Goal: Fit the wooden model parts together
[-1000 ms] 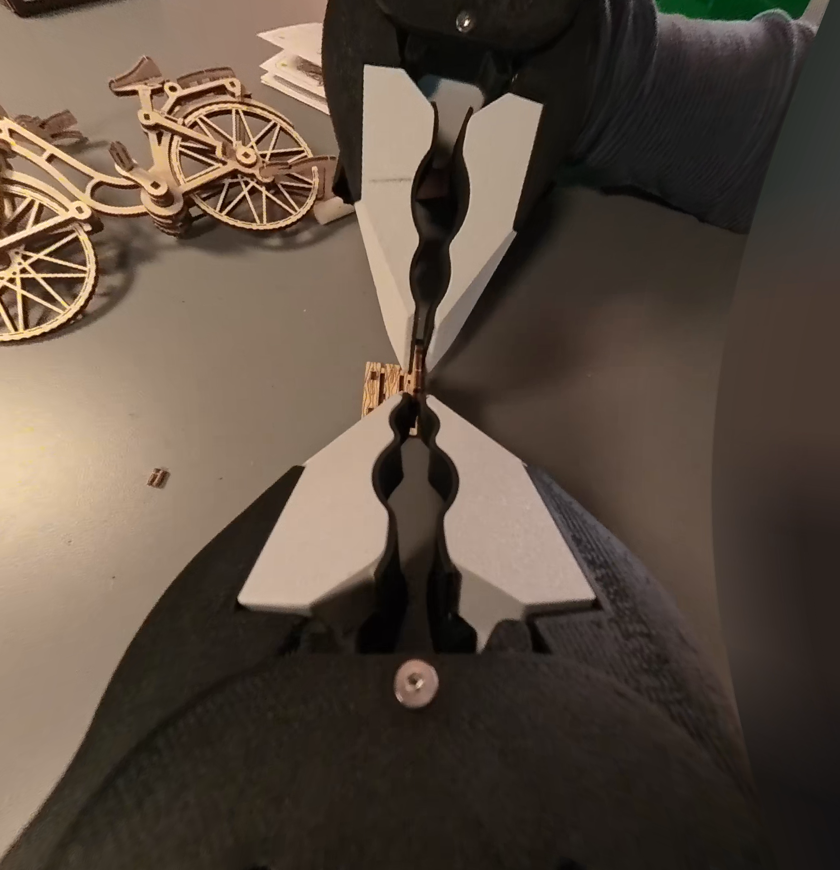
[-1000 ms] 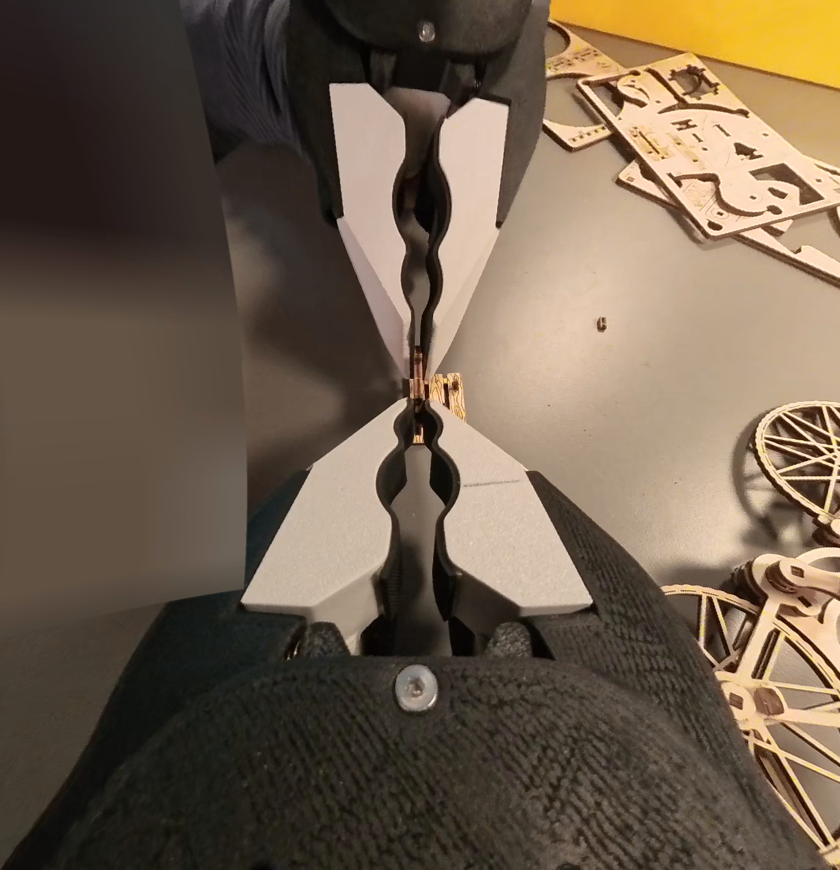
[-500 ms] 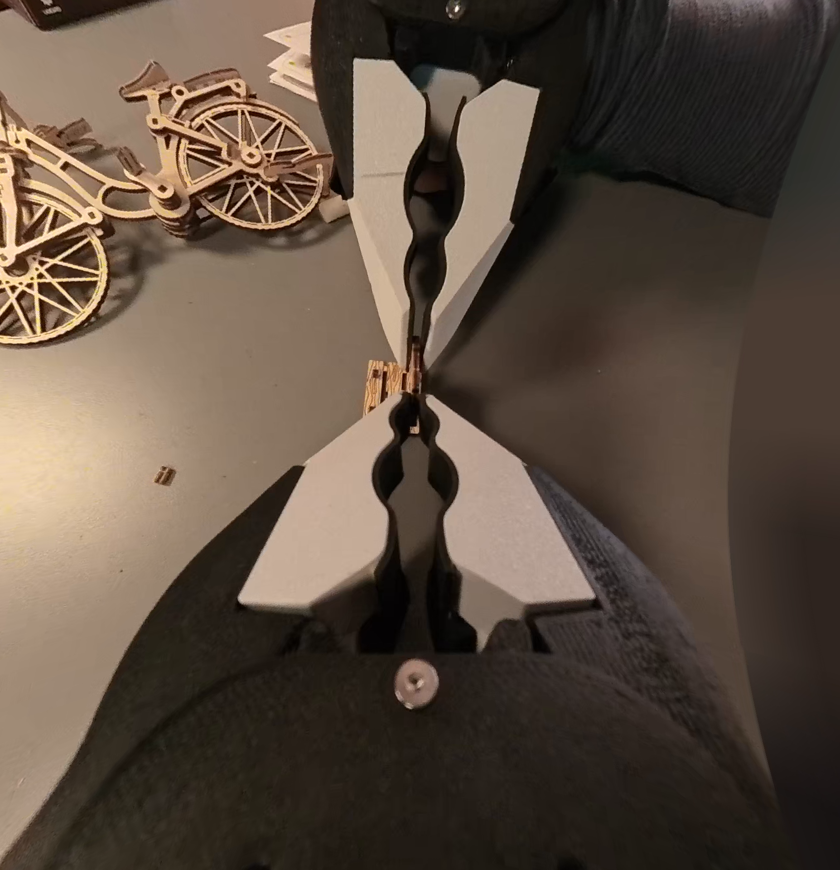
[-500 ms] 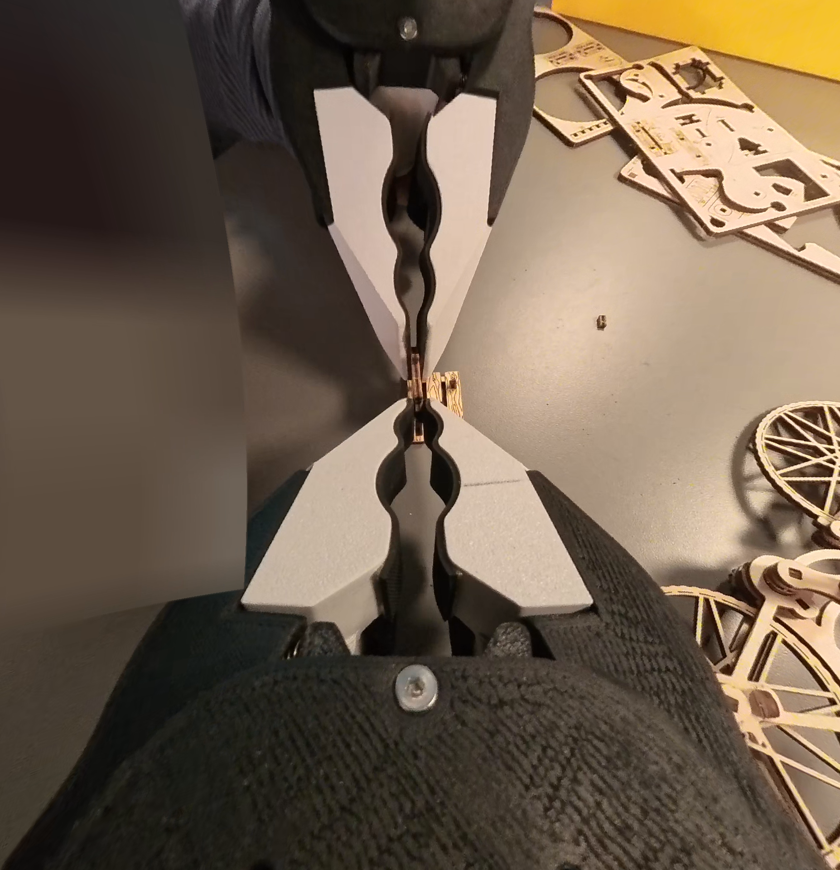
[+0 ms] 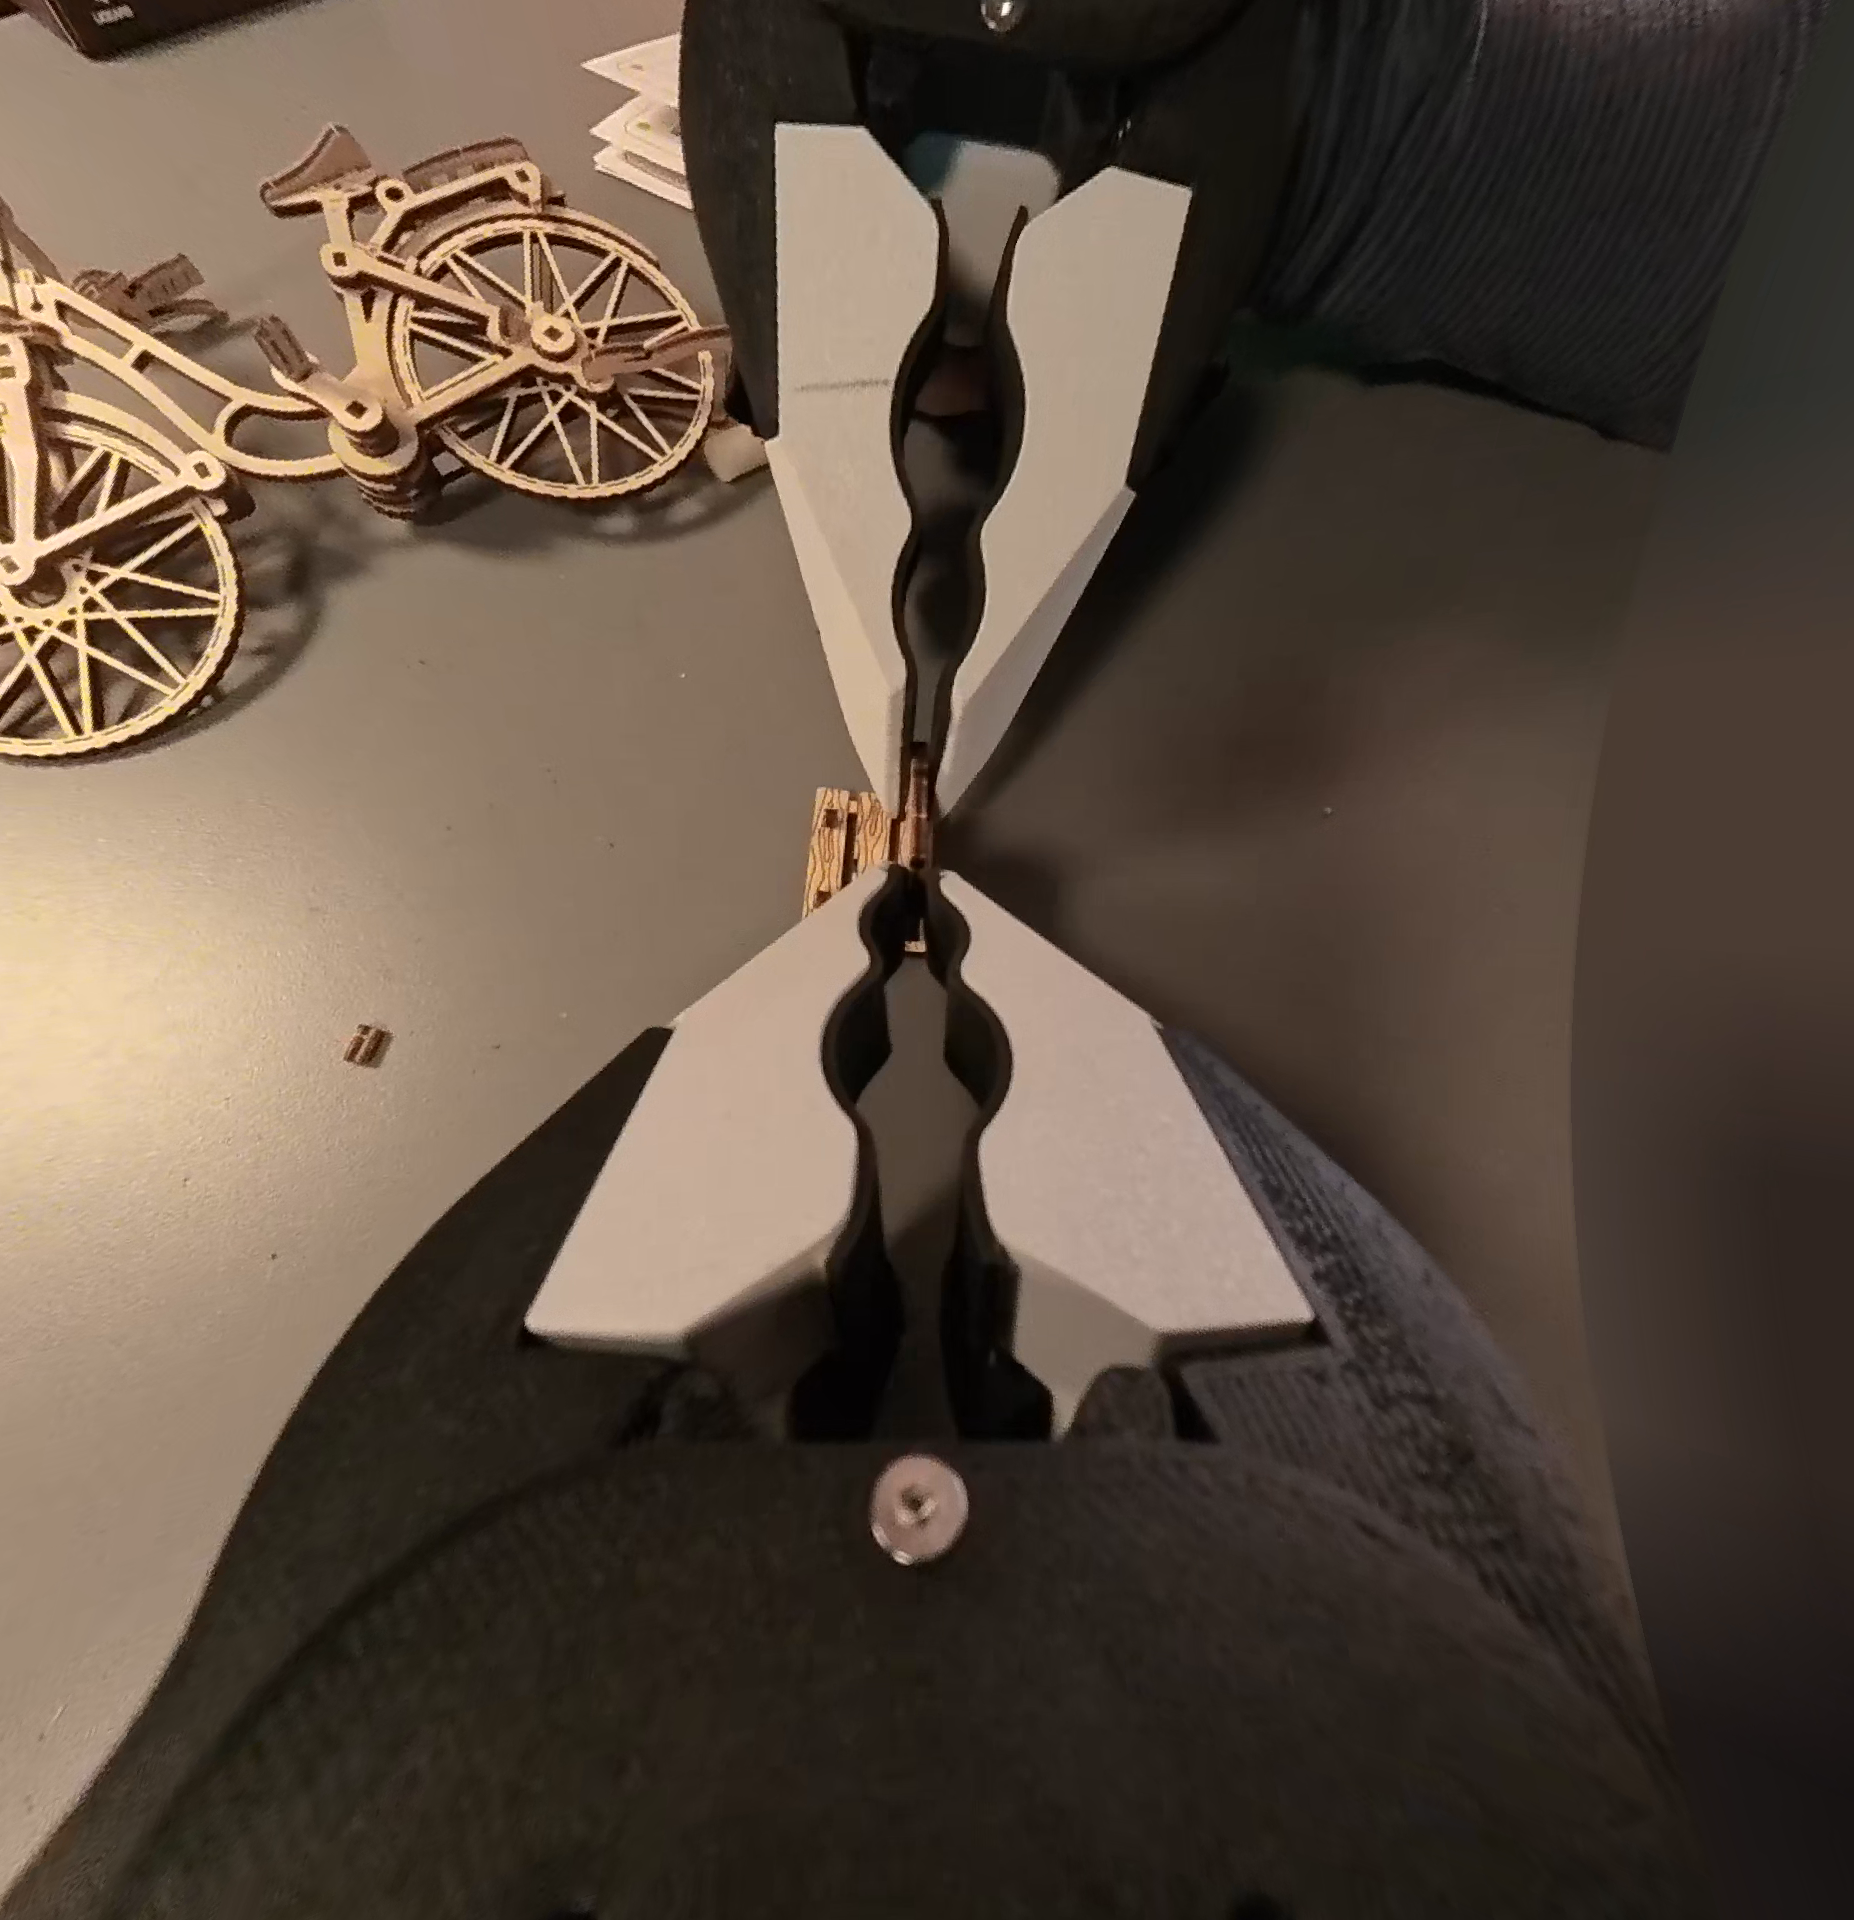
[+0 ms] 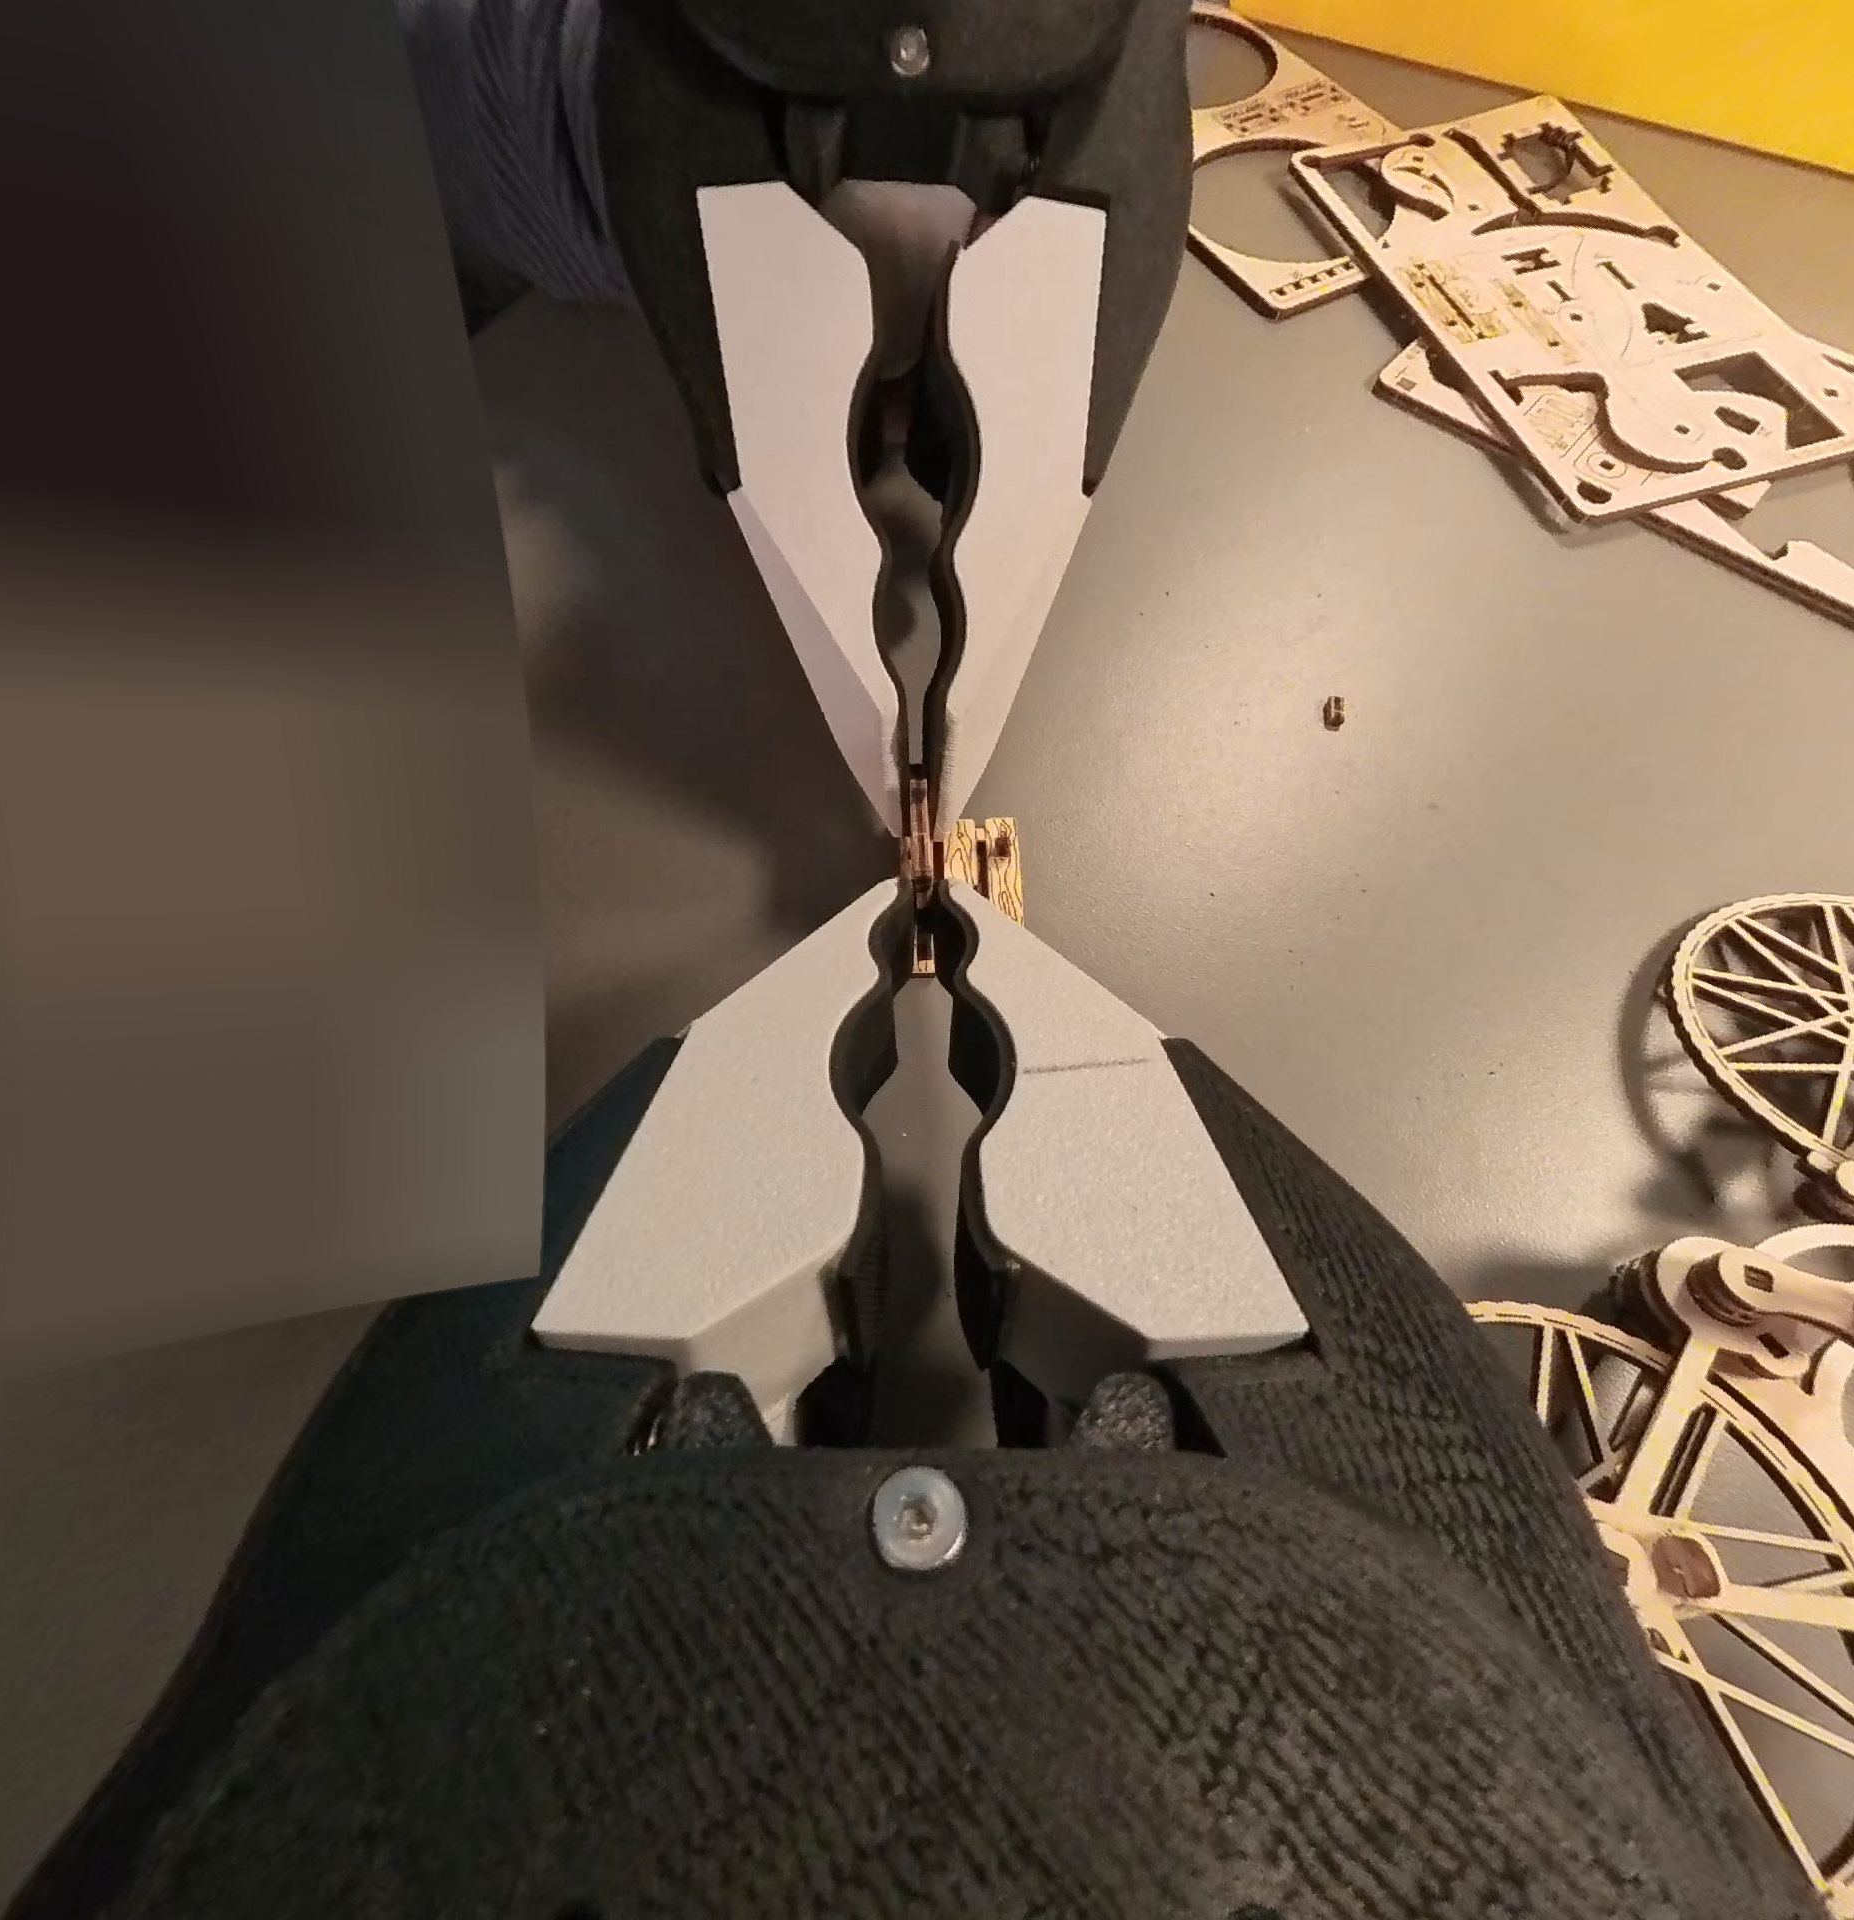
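Observation:
My left gripper (image 5: 910,902) and right gripper (image 6: 918,906) meet tip to tip above the grey table (image 5: 383,831). Each is shut on a thin wooden part held edge-on. The two parts touch at a small joint (image 5: 915,836), which also shows in the right wrist view (image 6: 915,854). A small wood-grain panel (image 5: 840,847) sticks out sideways from the joint and also shows in the right wrist view (image 6: 990,864). I cannot tell which gripper's part it belongs to. The right gripper (image 5: 918,764) reaches in from the top of the left wrist view, and the left gripper (image 6: 918,779) does the same in the right wrist view.
A built wooden bicycle model (image 5: 383,343) lies on the table, also in the right wrist view (image 6: 1785,1351). Cut plywood sheets (image 6: 1629,312) lie further back. A tiny loose bit (image 5: 364,1042) lies on the table. A paper booklet (image 5: 642,114) and a dark sleeve (image 5: 1525,208) are behind. My left and right fingertips are right by each other. Left tips and right tips are each some 10 centimetres from the tiny loose bit (image 5: 364,1042).
Both grippers have shifted slightly together over the table and the opposite gripper looks a little nearer. The grips on the wooden parts are unchanged.

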{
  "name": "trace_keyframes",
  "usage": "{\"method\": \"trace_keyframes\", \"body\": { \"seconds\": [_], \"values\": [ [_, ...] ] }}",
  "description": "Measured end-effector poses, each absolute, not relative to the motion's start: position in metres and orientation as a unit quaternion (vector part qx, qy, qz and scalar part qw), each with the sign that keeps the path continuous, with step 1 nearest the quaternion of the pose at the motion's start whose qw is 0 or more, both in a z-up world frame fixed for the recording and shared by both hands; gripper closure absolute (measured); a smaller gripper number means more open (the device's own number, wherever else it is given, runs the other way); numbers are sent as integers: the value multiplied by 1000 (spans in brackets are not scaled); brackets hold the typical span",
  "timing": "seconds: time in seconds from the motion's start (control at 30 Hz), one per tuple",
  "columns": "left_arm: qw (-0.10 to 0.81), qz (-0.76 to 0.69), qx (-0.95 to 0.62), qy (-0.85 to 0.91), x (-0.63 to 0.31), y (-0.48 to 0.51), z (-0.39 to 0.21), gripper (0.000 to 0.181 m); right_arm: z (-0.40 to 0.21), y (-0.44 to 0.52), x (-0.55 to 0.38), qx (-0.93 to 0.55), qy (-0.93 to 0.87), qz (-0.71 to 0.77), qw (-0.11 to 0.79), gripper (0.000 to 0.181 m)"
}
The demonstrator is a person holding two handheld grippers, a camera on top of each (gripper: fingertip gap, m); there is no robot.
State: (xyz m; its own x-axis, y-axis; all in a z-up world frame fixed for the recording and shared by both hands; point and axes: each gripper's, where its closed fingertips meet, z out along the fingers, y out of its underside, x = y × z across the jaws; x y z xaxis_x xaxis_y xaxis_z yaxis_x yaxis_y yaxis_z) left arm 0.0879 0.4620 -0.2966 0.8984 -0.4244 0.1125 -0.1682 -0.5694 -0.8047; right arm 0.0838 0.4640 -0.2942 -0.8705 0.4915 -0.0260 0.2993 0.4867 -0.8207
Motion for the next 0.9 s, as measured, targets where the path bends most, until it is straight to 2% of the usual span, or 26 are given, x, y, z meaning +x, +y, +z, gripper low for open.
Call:
{"method": "trace_keyframes", "body": {
  "seconds": [0.7,0.9],
  "values": [
    [414,-196,-868,193,87,460,-297,179,-295,462,85,-258,-849,449,104,180],
    [416,-182,-861,229,88,459,-297,179,-295,461,86,-244,-854,429,165,180]
  ]
}}
